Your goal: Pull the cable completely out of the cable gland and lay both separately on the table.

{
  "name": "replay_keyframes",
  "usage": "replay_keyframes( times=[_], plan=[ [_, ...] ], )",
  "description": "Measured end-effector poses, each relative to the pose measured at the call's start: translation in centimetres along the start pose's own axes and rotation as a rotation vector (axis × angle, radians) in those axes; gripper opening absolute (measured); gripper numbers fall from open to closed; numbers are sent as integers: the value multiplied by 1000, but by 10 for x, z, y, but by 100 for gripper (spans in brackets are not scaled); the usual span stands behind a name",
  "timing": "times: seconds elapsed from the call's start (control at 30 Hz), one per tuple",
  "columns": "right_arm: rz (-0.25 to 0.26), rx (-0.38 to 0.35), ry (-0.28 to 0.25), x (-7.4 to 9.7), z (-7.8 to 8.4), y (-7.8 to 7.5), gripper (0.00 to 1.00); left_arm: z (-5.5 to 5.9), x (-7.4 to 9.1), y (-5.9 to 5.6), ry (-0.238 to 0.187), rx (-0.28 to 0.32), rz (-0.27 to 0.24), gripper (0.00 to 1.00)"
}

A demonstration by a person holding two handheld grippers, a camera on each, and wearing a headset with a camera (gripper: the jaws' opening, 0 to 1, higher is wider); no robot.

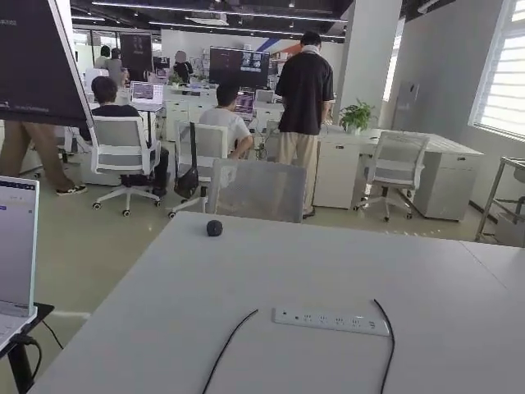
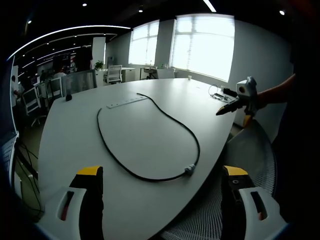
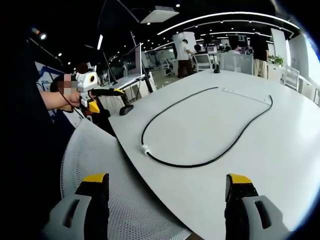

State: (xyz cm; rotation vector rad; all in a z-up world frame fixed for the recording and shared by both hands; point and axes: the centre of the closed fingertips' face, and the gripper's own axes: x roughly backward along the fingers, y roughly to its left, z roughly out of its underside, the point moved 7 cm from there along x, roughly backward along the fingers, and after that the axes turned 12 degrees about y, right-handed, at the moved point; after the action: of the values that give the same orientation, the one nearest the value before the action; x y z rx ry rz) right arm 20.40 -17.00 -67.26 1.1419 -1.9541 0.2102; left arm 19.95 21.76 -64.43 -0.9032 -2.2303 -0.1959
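A long black cable (image 2: 170, 116) lies in a loop on the white table (image 2: 150, 145). Near the table's front edge a small white cable gland (image 2: 189, 169) sits on the cable. The same gland (image 3: 145, 149) and cable (image 3: 200, 164) show in the right gripper view. Two stretches of the cable (image 1: 230, 348) reach the bottom of the head view. My left gripper (image 2: 162, 200) is open and held off the table edge, well short of the gland. My right gripper (image 3: 167, 200) is open too, above a mesh chair back. Neither holds anything.
A white power strip (image 1: 332, 321) lies mid-table inside the cable loop, and a small dark round object (image 1: 214, 227) sits at the far edge. A grey mesh chair (image 3: 100, 165) stands at the near edge. A laptop (image 1: 16, 246) is at the left. Several people are beyond the table.
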Motion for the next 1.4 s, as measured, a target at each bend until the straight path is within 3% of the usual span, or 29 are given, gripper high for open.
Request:
replay_keyframes(
  times=[0.2,0.47,0.57,0.63,0.77,0.97,1.1,1.3,1.4],
  plan=[
    [6,15,-8,3,-7,1,99,-1,-1,-3,13,-13,4,98],
    [-5,41,-63,2,-38,10,98,-7,-9,-7,46,-49,10,97],
    [-18,46,-95,0,-50,12,97,-11,-12,-11,41,-66,20,96],
    [-21,46,-102,-2,-54,13,97,-11,-14,-12,52,-67,43,91],
    [-16,58,-108,-7,-63,11,96,-12,-16,-14,35,-68,42,93],
    [-18,109,-37,-19,-72,13,87,-13,-15,-12,22,-61,37,97],
    [-14,118,-21,-23,-78,13,85,-12,-14,-9,19,-63,36,99],
    [-27,217,126,-44,-82,18,74,-7,-14,-9,44,-70,65,94],
    [-43,248,140,-56,-92,23,72,-4,-16,-10,53,-73,77,94]
  ],
)
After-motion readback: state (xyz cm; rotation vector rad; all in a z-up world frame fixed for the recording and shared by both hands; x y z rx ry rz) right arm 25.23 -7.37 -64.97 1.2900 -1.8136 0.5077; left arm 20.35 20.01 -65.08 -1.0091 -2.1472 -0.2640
